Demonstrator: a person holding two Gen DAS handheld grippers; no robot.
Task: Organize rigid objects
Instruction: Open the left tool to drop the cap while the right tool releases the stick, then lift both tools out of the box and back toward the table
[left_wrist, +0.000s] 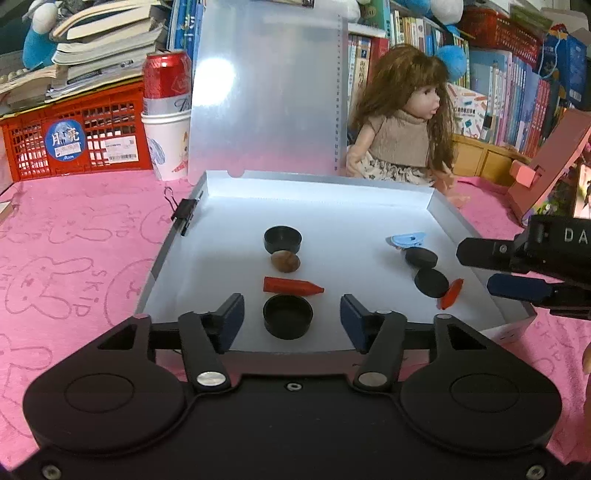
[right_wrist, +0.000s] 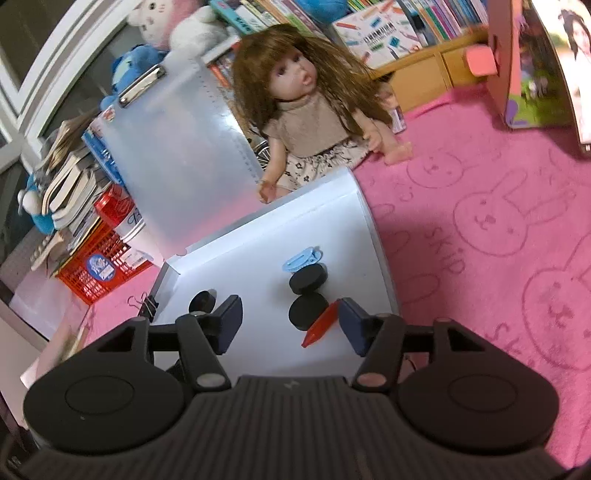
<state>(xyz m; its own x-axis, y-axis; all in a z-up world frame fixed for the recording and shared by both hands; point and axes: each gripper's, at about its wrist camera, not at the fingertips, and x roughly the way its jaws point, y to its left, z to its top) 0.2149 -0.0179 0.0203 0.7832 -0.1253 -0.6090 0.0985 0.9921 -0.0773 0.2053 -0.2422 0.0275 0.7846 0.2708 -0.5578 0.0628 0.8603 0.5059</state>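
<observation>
A shallow white tray lies on the pink cloth. It holds two black open caps, a brown round piece, a red crayon, a blue clip, two black discs and a second red crayon. My left gripper is open, its fingers either side of the near black cap. My right gripper is open above the near disc and red crayon; it also shows in the left wrist view.
A doll sits behind the tray. A clipboard stands upright at the back. A binder clip grips the tray's left wall. A red can in a paper cup, a red crate and books stand at the left.
</observation>
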